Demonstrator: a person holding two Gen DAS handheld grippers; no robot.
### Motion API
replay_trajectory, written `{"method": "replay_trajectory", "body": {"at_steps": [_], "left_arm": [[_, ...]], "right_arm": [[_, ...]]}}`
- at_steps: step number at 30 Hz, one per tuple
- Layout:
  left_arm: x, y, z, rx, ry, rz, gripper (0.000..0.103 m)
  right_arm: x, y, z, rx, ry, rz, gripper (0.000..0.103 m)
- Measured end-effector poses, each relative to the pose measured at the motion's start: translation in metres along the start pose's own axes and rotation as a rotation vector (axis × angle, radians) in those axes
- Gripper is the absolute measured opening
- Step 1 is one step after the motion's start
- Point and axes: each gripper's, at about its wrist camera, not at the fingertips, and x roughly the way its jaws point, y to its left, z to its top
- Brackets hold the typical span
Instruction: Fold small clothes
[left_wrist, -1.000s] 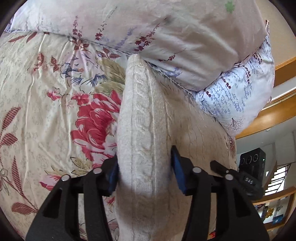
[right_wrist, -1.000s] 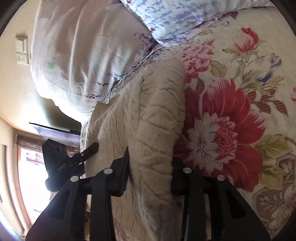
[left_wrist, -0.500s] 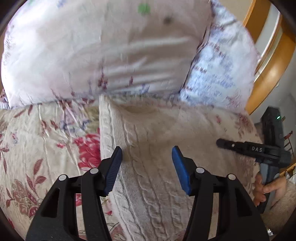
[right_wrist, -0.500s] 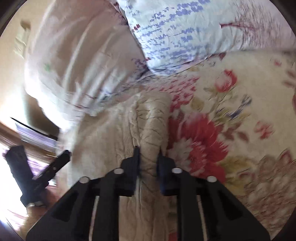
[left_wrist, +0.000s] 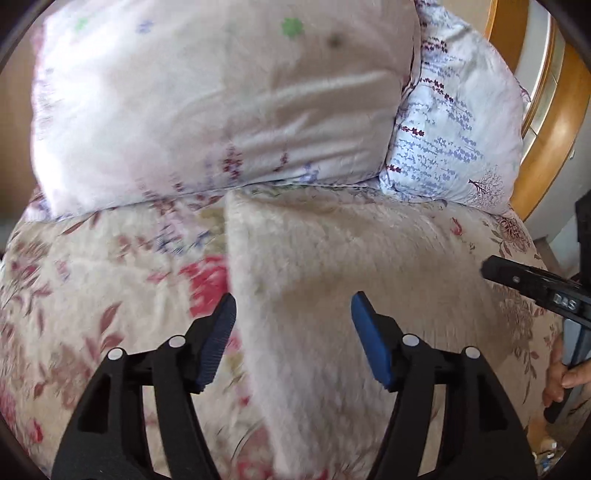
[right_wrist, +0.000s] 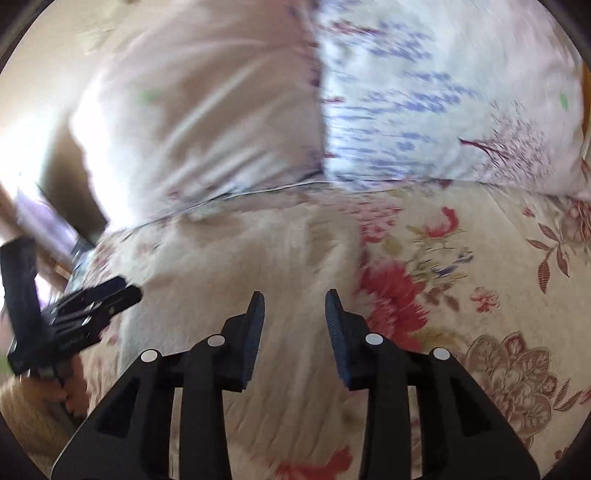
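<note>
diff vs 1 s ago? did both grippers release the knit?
Yes. A second ago both grippers were shut on raised folds of the cream cable-knit garment. The left gripper opened first, then the right gripper; both sets of jaws now stand apart, holding nothing, pulled back above the knit, which has dropped flat onto the floral bedspread. The pillows and bedspread are as before.

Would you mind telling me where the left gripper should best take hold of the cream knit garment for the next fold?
Probably its straight left edge, approached from the left over the floral bedspread. The cream knit garment lies flat, and the open left gripper already straddles that exposed edge.
</note>
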Motion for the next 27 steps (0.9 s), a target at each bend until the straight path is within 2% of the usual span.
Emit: {"method": "replay_trajectory", "body": {"at_steps": [4, 8, 10, 13, 15, 17, 18, 19, 22, 25, 27], "left_arm": [[0.0, 0.015, -0.028, -0.035, 0.044, 0.013, 0.067], [0.015, 0.016, -0.044, -0.052, 0.104, 0.021, 0.07], [0.024, 0.018, -0.048, -0.078, 0.13, 0.022, 0.07], [0.028, 0.018, -0.047, -0.106, 0.121, 0.046, 0.076], [0.021, 0.012, -0.046, -0.08, 0.099, 0.081, 0.076], [0.007, 0.005, -0.049, -0.04, 0.061, 0.106, 0.078], [0.002, 0.002, -0.051, -0.028, 0.052, 0.117, 0.079], [-0.005, -0.001, -0.056, -0.022, 0.043, 0.129, 0.083], [-0.016, -0.003, -0.065, -0.033, 0.032, 0.13, 0.09], [-0.024, -0.005, -0.075, -0.044, 0.031, 0.133, 0.098], [-0.027, -0.006, -0.08, -0.046, 0.026, 0.144, 0.101]], "right_arm": [[-0.003, 0.02, -0.027, -0.12, 0.026, 0.0, 0.036], [0.022, 0.023, -0.043, -0.148, 0.111, -0.109, 0.036], [0.026, 0.027, -0.047, -0.168, 0.1, -0.14, 0.037], [0.033, 0.035, -0.048, -0.22, 0.095, -0.205, 0.041], [0.03, 0.036, -0.045, -0.199, 0.103, -0.206, 0.041], [0.014, 0.036, -0.045, -0.156, 0.078, -0.198, 0.058], [0.005, 0.038, -0.047, -0.146, 0.049, -0.208, 0.079], [-0.001, 0.04, -0.05, -0.147, 0.023, -0.227, 0.096], [-0.026, 0.05, -0.063, -0.18, -0.094, -0.344, 0.1], [-0.034, 0.048, -0.067, -0.143, -0.129, -0.425, 0.102], [-0.038, 0.044, -0.069, -0.096, -0.134, -0.431, 0.102]]}}
